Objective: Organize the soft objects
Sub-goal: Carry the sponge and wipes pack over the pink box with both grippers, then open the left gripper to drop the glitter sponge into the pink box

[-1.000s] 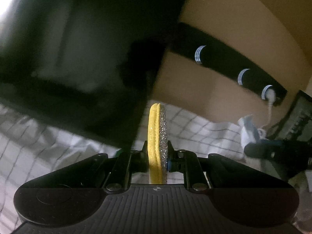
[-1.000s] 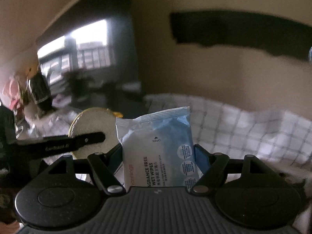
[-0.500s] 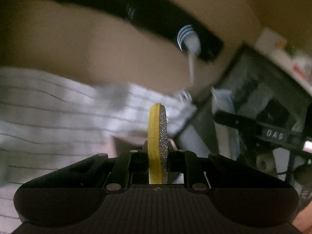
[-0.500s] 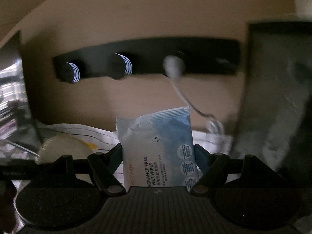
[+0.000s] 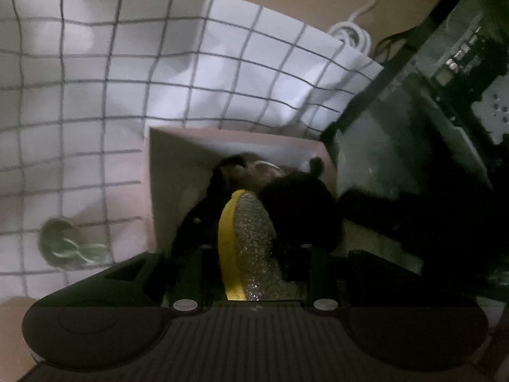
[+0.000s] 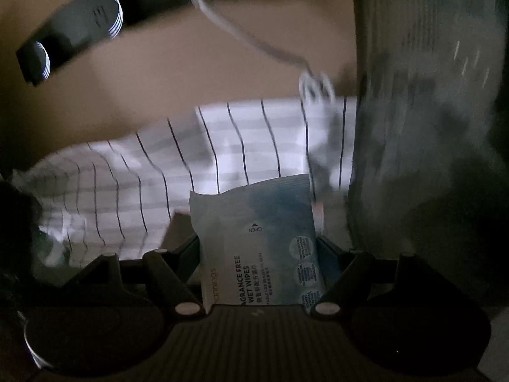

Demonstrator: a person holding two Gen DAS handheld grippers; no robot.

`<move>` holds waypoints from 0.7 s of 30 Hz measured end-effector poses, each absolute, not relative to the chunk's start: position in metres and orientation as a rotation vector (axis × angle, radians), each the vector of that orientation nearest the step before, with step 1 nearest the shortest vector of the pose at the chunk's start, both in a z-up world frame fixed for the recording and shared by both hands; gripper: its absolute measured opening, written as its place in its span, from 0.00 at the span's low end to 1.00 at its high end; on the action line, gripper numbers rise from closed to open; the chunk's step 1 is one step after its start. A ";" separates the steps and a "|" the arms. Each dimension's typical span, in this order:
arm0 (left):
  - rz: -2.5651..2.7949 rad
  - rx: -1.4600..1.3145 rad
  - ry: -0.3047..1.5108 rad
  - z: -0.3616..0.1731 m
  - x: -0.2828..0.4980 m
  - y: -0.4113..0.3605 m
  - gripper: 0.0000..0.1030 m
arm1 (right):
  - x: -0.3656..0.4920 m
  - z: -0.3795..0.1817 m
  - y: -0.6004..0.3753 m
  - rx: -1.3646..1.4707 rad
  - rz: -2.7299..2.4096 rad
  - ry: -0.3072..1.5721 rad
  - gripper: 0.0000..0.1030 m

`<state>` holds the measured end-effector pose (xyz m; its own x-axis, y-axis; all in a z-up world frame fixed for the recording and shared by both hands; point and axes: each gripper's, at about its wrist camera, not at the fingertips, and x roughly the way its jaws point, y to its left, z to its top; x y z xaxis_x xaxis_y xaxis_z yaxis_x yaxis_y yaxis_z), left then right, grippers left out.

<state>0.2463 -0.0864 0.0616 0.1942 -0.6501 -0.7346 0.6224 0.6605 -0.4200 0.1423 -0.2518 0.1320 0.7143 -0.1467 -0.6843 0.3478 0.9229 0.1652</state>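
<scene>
Sponge (image 5: 246, 245) stands on its edge between the just-loosened jaws of the left gripper (image 5: 251, 248), right above the pink box (image 5: 149, 191), while the right gripper (image 6: 257, 254) squeezes the wipes pack (image 6: 257, 245) nearby.

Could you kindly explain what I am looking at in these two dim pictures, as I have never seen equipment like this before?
There is no robot here: a person carries a hand-held gripper in each hand, and each picture comes from a camera on one gripper, looking forward along its jaws. The left gripper has a round yellow sponge with a silvery scouring face between its jaws, which have just been opening, over a pink box that already holds dark items. The right gripper is closed on a pack of wet wipes. Both are over a white checked cloth; a small greenish round object lies on it.
</scene>
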 end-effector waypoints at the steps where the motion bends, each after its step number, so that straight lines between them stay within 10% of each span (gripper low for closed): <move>1: -0.892 -0.045 1.041 0.062 0.248 -0.083 0.28 | 0.146 0.123 -0.255 0.312 -0.278 0.753 0.74; 21: -0.862 -0.181 0.823 0.124 0.226 -0.032 0.29 | 0.133 0.100 -0.241 0.248 -0.203 0.743 0.75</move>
